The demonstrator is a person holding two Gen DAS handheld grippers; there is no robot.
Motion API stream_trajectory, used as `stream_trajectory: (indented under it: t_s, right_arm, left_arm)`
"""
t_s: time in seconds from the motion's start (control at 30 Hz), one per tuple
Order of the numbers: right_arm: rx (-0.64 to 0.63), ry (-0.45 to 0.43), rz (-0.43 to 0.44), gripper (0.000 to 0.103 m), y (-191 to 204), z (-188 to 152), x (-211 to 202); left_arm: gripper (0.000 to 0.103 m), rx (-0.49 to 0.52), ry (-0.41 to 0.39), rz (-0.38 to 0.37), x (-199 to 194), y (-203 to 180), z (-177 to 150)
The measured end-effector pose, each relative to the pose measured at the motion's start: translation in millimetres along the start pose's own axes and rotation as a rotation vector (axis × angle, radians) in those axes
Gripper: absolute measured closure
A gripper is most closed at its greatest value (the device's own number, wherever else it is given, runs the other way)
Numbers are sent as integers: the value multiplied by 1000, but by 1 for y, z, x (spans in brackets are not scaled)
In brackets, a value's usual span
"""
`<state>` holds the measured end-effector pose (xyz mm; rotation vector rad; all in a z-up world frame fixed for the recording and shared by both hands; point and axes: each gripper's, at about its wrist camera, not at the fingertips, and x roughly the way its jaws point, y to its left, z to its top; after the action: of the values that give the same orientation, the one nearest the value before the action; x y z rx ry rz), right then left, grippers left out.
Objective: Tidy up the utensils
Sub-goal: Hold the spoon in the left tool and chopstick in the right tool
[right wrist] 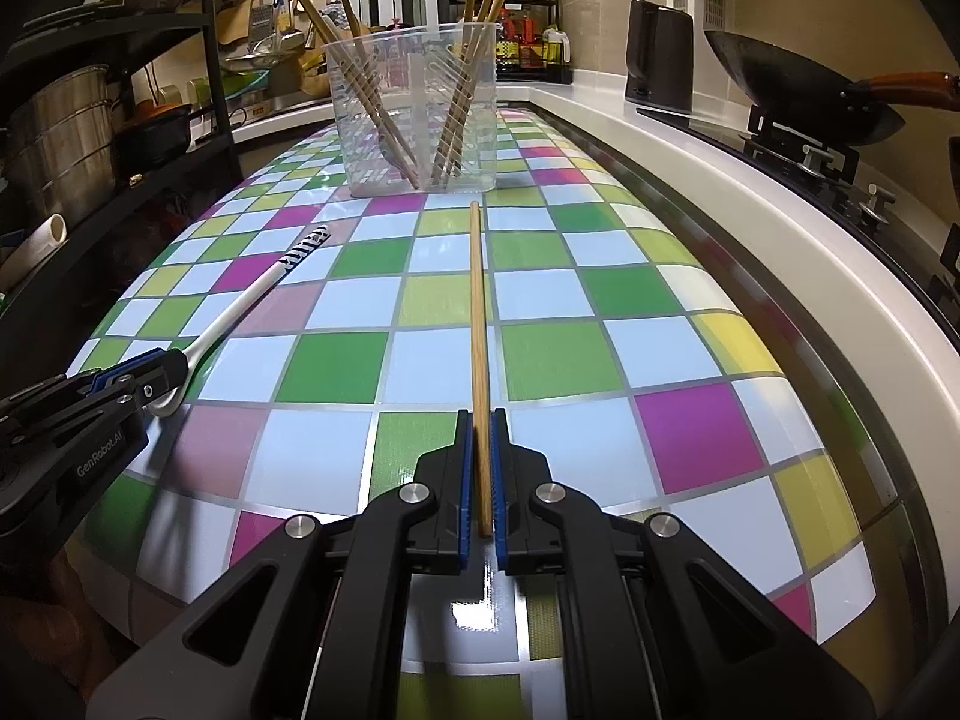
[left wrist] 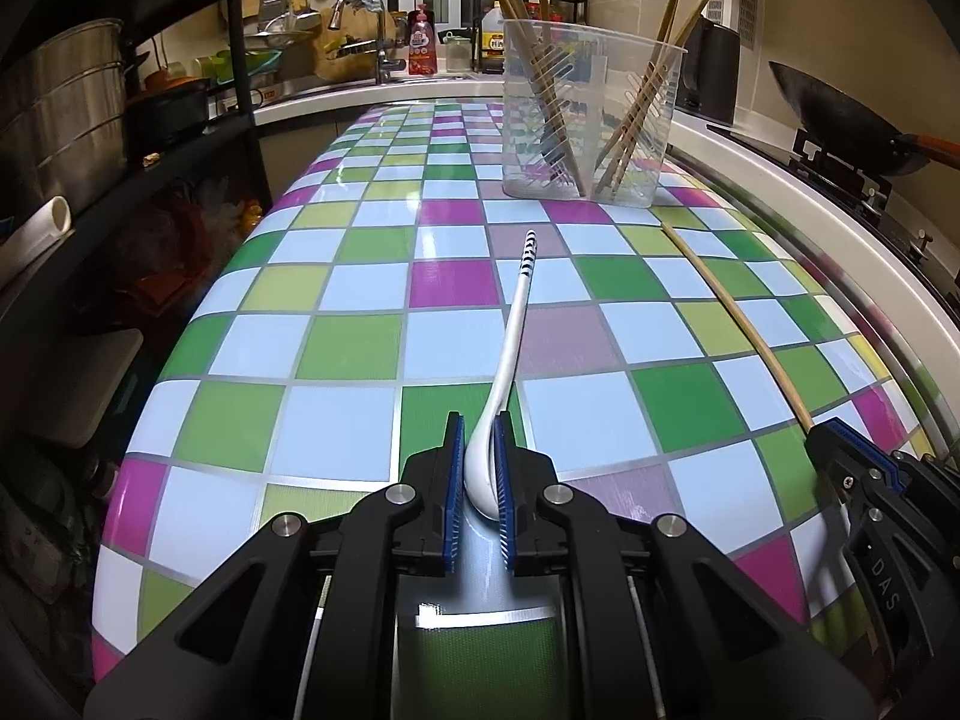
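Checkered table (left wrist: 336, 354) carries all task items; its surface is tiled in blue, green, yellow and magenta squares. In the left wrist view a wok (left wrist: 840, 120) sits off the table at 2 o'clock, on the stove beyond the white counter edge.

Clear plastic utensil holder (left wrist: 591, 114) stands upright on the table at 12 o'clock in both views, well apart from both grippers. Several wooden chopsticks (left wrist: 552, 102) lean inside it, in two groups.

Left gripper (left wrist: 482, 468): blue pads clenched on the bowl end of a white spoon (left wrist: 513, 330). The spoon handle runs toward 12 o'clock, its striped tip pointing at the holder.

Right gripper (right wrist: 480, 468): pads closed on the near end of a single wooden chopstick (right wrist: 477, 312). The stick extends straight toward 12 o'clock, its far tip near the holder base but not touching it.

The two grippers sit side by side, apart.
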<state>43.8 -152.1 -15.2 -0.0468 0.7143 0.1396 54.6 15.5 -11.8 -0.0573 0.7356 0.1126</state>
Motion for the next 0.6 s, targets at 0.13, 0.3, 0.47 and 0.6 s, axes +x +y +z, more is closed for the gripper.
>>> stream_trajectory:
  t_s: [0.13,0.3,0.47,0.6]
  right_arm:
    - [-1,1,-1,96,-1,0,1]
    - [-8,-2,-7,96,1,1,1]
    - [-15,-7,-12,96,2,2,3]
    - [-17,-12,-12,97,2,2,4]
  left_arm:
    - [93,8,-4,6,0,0,-1]
    - [93,8,-6,6,-1,1,-2]
    - [93,10,-8,6,-1,1,-2]
    - [93,20,-18,12,-2,0,-4]
